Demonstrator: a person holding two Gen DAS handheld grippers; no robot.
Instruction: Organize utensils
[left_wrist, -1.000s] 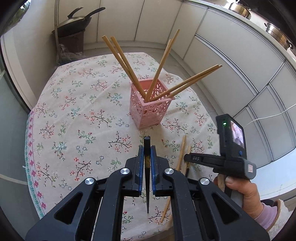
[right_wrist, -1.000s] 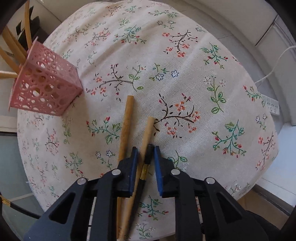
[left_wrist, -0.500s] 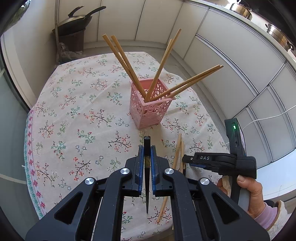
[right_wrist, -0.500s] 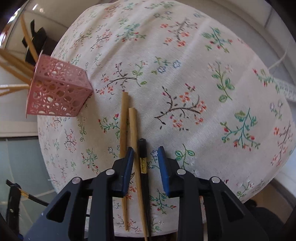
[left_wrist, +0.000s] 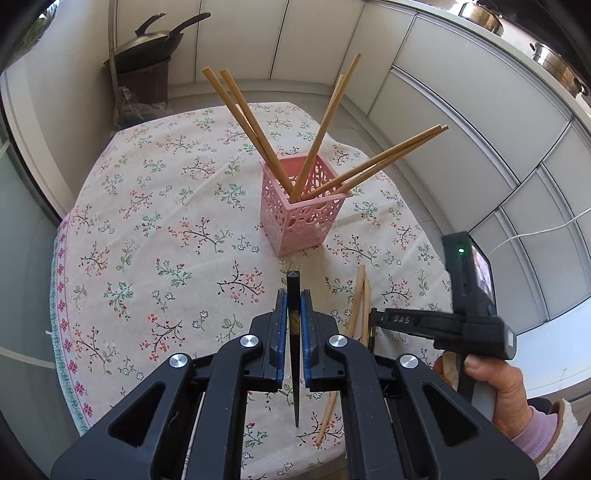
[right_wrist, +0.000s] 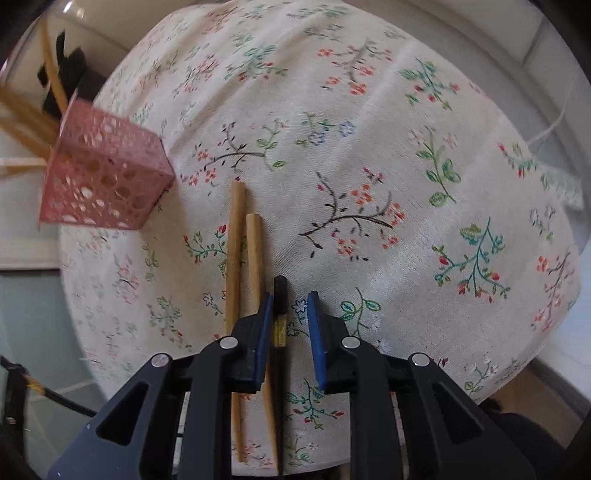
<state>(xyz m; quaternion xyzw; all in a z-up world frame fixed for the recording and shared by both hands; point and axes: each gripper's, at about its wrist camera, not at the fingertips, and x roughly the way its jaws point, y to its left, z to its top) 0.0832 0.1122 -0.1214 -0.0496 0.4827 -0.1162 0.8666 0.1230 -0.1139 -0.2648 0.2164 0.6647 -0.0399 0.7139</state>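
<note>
With the left gripper (left_wrist: 294, 312) clamped on one black chopstick (left_wrist: 294, 332), the right gripper (right_wrist: 290, 312), its jaws narrowly apart and just closing, should centre over the second black chopstick (right_wrist: 279, 295), clear of the wooden chopsticks (right_wrist: 236, 236).

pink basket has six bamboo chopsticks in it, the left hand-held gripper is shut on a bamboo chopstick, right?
Not quite. The left wrist view shows the left hand-held gripper shut on a black chopstick, not a bamboo one. The pink basket does hold six bamboo chopsticks.
</note>
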